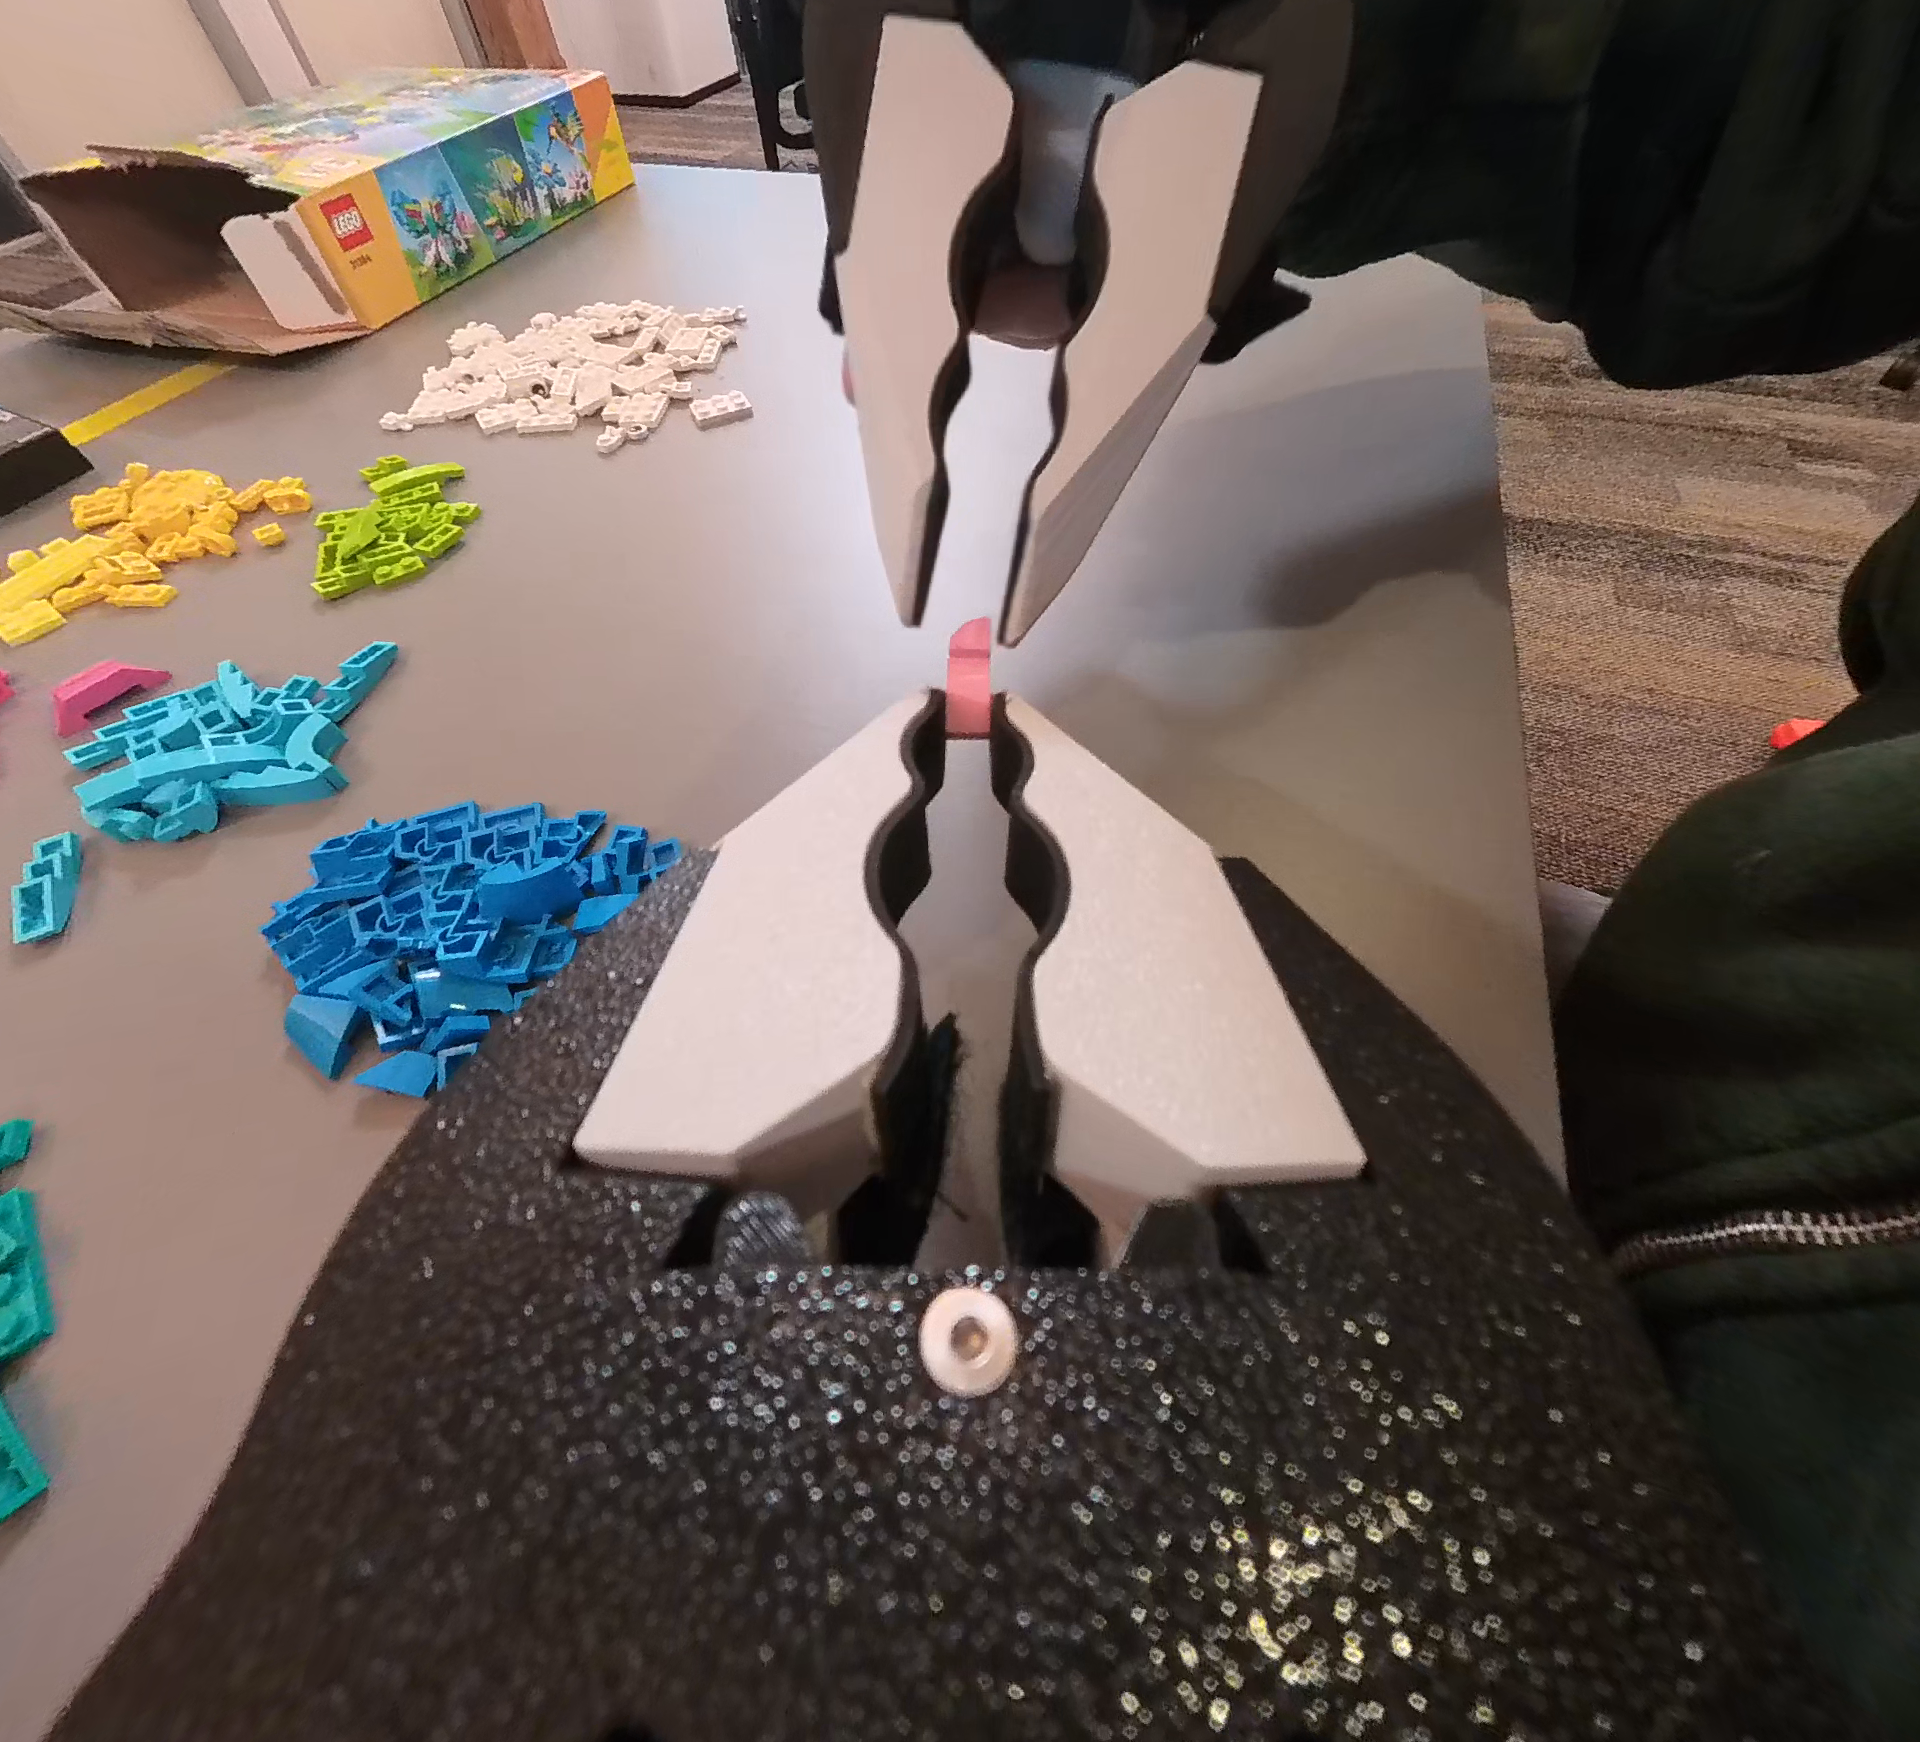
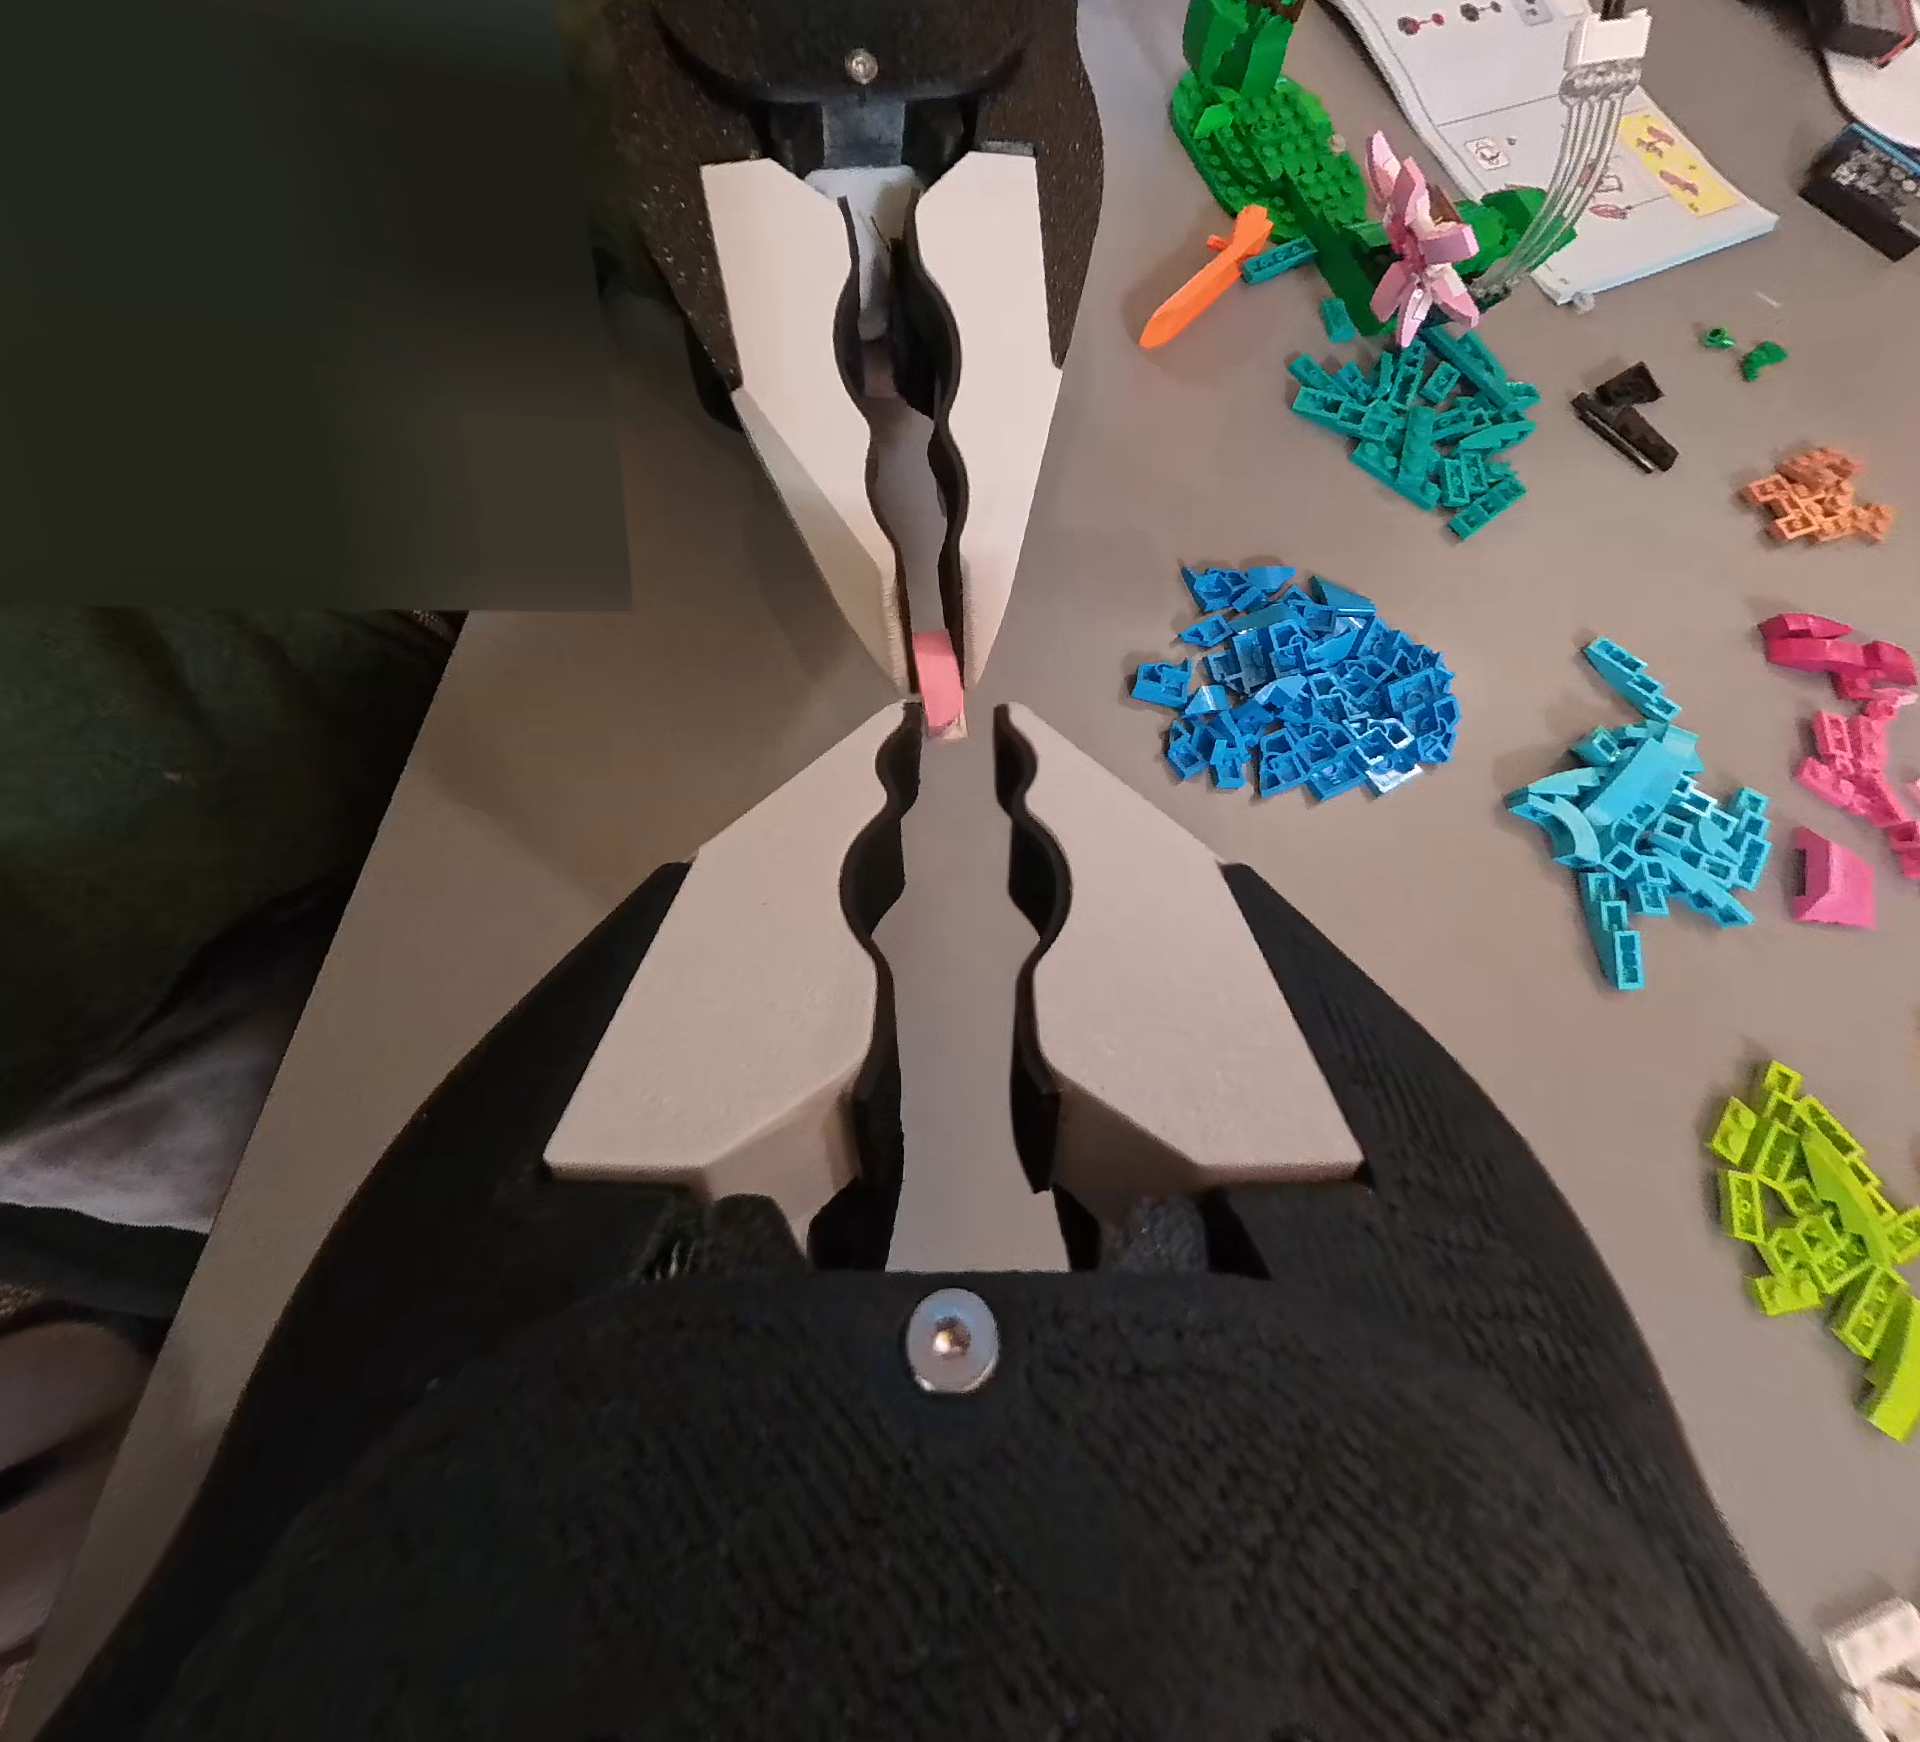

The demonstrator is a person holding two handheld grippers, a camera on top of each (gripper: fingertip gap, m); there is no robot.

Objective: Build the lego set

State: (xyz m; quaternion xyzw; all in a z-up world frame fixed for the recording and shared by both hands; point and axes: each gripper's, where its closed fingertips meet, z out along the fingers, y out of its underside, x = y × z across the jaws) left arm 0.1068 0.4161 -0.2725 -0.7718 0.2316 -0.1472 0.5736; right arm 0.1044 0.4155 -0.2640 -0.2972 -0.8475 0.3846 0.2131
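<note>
Greenery with a pink flower (image 2: 1418, 248) already stands assembled beside the open instruction booklet (image 2: 1496, 71), but sorted heaps of blue bricks (image 2: 1309, 695), turquoise, lime, yellow and white bricks (image 1: 582, 378) lie loose on the table (image 1: 675, 653), so I judge much of the build remains. Above the table edge the left gripper (image 1: 968, 705) pinches a small pink piece (image 1: 968, 679) at its tips, while the right gripper (image 2: 956, 721), tips slightly spread and empty, meets it nose to nose, apparently to take or adjust the piece.

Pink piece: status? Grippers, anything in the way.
Left gripper shut on pink piece, held above the table. Right gripper open, tips meeting the piece, not clamped. Nothing between them.
</note>
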